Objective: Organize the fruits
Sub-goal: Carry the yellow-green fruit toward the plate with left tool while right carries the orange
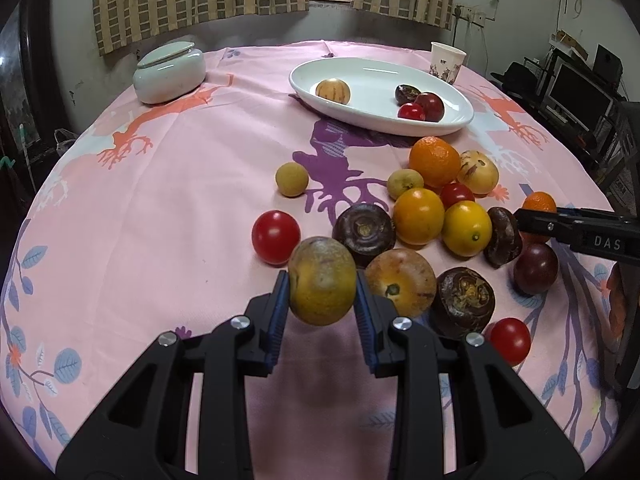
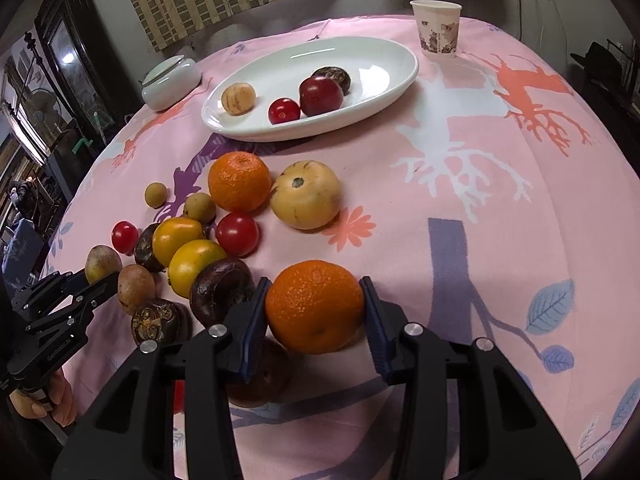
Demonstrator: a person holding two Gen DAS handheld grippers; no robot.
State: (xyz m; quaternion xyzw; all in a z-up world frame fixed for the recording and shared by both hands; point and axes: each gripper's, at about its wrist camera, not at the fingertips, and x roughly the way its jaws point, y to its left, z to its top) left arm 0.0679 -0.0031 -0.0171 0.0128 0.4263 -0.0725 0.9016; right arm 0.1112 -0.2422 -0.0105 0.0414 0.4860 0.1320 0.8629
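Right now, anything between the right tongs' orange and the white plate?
Yes. From the orange in the right tongs, a second orange and a pale striped fruit lie just before the white plate.

White letters "DAS" on black body of right gripper (image 1: 524,220); no other text legible.

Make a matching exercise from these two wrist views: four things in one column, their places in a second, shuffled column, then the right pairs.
Things
1. mandarin orange
2. brownish-yellow fruit
3. paper cup
4. dark red plum

Places
A. in the white oval plate
B. between the left gripper fingers
C. on the tablecloth behind the plate
D. between the right gripper fingers

Pairs: 1-D, 2-B, 3-C, 4-A
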